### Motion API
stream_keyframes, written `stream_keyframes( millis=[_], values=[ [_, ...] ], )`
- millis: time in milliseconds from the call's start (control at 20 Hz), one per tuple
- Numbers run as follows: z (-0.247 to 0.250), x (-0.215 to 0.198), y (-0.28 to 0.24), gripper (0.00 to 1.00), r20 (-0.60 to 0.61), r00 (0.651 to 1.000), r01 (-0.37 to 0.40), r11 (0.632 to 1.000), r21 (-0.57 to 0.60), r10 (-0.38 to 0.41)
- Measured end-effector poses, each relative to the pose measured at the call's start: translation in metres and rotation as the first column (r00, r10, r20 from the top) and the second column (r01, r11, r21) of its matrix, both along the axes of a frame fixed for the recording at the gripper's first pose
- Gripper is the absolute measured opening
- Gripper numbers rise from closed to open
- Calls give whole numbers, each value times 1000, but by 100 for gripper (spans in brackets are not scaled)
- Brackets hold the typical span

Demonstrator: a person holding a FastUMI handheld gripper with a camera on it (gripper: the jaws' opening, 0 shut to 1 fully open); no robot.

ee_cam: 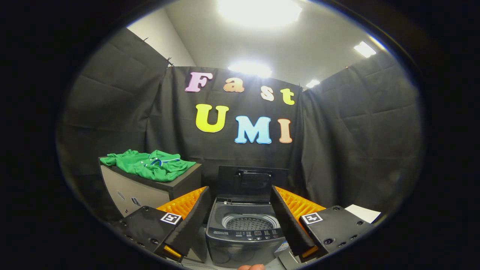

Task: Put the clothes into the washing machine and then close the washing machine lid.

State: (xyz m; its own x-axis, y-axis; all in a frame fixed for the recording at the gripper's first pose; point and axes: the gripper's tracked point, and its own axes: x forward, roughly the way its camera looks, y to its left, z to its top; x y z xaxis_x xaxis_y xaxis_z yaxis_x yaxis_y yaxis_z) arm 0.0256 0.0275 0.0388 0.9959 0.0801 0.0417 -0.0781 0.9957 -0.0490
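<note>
Holding the jaws [240, 225] spread wide with nothing between them, I see both fingers [195, 221] splayed out to either side of the washing machine [243, 236]. That machine is a small dark grey top-loader standing just ahead of the fingers, framed in the gap between them. Its lid [252, 183] is raised and stands upright at the back, with a handle on the face turned toward me. Under it the round drum [249, 223] lies open, and I can see its perforated bottom with no cloth in it. A strip of buttons runs along the front edge of the machine's top.

Beyond the left finger, up and behind it, stands a grey box-shaped cabinet [146, 189] with a dark top. The green clothes [150, 165] lie in a crumpled heap on that top, well apart from the jaws and from the drum; some white and blue trim shows near the collar.

Past the right finger, a white sheet [362, 213] lies flat. At the very bottom, below the machine's front, a fingertip [252, 267] of a person just shows. Black cloth walls the booth, and bright ceiling lights glare overhead.
</note>
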Motion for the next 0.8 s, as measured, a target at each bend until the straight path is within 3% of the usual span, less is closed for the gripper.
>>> stream_keyframes(
  millis=[450,800],
  values=[
    [78,43,99,100,18,977,-211,977,27,210],
    [148,84,191,100,76,946,-320,946,47,316]
  ],
)
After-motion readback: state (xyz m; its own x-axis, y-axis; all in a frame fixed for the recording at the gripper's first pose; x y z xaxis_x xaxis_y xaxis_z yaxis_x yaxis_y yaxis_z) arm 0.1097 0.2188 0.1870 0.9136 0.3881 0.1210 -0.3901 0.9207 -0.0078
